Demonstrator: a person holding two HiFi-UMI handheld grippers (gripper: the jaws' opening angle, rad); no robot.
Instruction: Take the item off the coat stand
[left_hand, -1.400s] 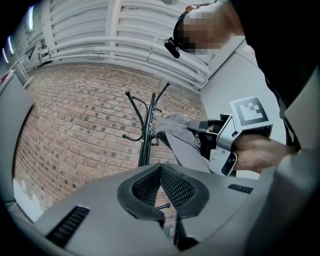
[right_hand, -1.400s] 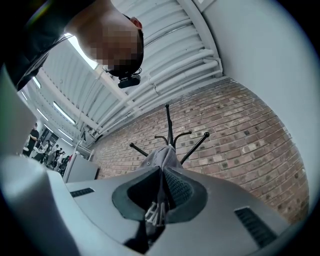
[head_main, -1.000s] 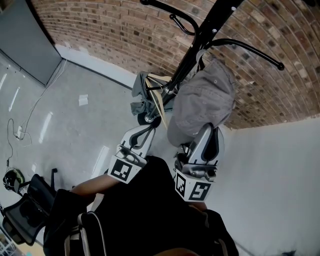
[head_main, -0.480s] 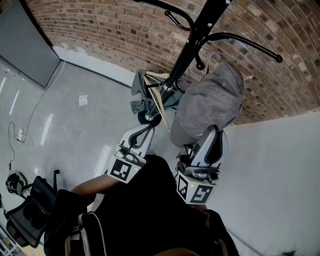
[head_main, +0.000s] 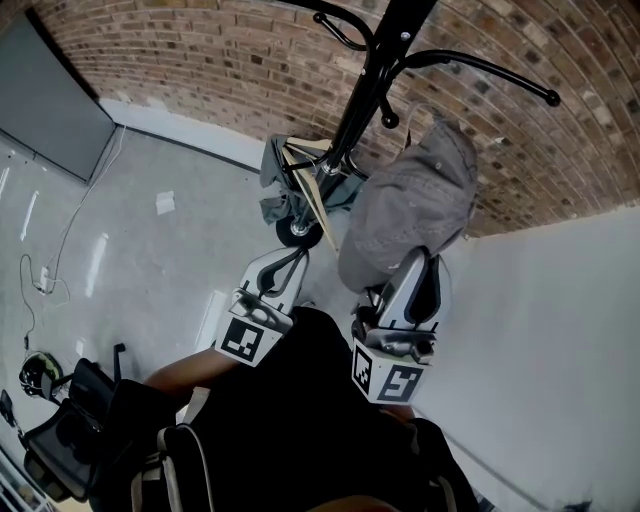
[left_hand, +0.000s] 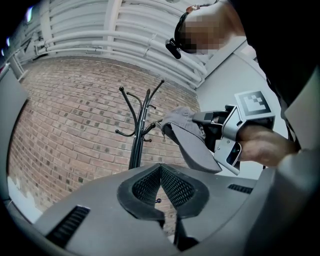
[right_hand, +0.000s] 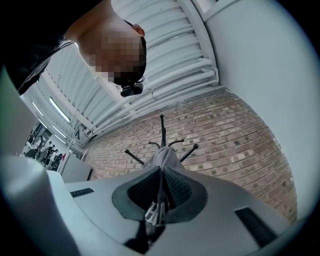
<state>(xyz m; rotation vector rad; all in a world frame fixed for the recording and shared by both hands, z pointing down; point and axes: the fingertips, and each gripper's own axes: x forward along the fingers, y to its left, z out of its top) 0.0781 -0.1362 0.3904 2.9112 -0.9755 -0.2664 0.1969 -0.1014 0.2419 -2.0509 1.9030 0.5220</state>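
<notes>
A grey cap (head_main: 415, 215) hangs from my right gripper (head_main: 398, 280), whose jaws are shut on its rear edge and strap. The cap sits just right of the black coat stand (head_main: 365, 95), close under a lower hook; contact with that hook cannot be told. In the right gripper view the cap (right_hand: 162, 160) rises from between the pads of the right gripper (right_hand: 160, 192), with the stand (right_hand: 162, 131) behind it. My left gripper (head_main: 290, 262) is lower left of the cap, shut and empty. The left gripper view shows its pads (left_hand: 172, 187) closed together, and beyond them the cap (left_hand: 192, 140) and stand (left_hand: 137, 130).
A brick wall (head_main: 200, 60) backs the stand and a white wall (head_main: 560, 320) stands to the right. Grey clothing with a wooden hanger (head_main: 300, 180) lies at the stand's base. An office chair (head_main: 60, 440), a cable and a paper scrap (head_main: 165, 202) are on the floor to the left.
The cap, gripped by my right gripper, has shifted rightward away from the stand's pole and hook. My left gripper has stayed put.
</notes>
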